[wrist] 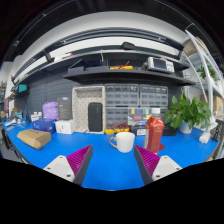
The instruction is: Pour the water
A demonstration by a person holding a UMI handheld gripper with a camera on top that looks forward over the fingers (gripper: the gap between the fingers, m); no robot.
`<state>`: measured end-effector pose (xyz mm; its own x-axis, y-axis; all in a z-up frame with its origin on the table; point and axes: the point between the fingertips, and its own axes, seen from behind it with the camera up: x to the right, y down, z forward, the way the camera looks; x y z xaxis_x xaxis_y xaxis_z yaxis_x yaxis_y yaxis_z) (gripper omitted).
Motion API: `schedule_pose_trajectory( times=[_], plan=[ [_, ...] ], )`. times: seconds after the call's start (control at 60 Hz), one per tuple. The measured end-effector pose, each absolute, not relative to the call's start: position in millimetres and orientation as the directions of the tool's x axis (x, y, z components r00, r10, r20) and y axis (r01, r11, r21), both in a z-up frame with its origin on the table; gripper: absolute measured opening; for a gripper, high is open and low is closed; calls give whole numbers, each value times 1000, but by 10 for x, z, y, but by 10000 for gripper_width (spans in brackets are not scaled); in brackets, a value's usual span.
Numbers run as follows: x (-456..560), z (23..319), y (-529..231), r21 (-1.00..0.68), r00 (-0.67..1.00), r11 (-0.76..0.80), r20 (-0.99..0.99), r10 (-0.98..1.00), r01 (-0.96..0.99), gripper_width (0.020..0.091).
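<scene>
A white mug (pixel 124 142) stands on the blue table (pixel 110 168), its handle turned to the left. To its right a red bottle (pixel 154 132) with a pale cap stands upright. My gripper (pixel 113 162) is open, its purple pads (pixel 82 160) spread wide with only bare table between them. The mug sits just ahead of the fingers, nearer the right one. The bottle is beyond the right finger.
A tan bread-like object (pixel 34 139) lies on the table to the left. A purple container (pixel 50 111) and a white box (pixel 64 127) stand at the back left. A green potted plant (pixel 187 112) stands at the right. Shelves and cabinets (pixel 120 100) line the back.
</scene>
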<state>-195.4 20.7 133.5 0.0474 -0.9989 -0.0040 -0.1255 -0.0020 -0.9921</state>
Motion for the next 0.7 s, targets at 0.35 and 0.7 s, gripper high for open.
schedule_pose_trajectory(
  times=[0.35,0.7],
  plan=[
    [-1840,1083,-861,-994,-117,-21,33,-993,-106,848],
    [-803,949,-1341,-992,-125,-62,76,-989,-112,841]
  ],
)
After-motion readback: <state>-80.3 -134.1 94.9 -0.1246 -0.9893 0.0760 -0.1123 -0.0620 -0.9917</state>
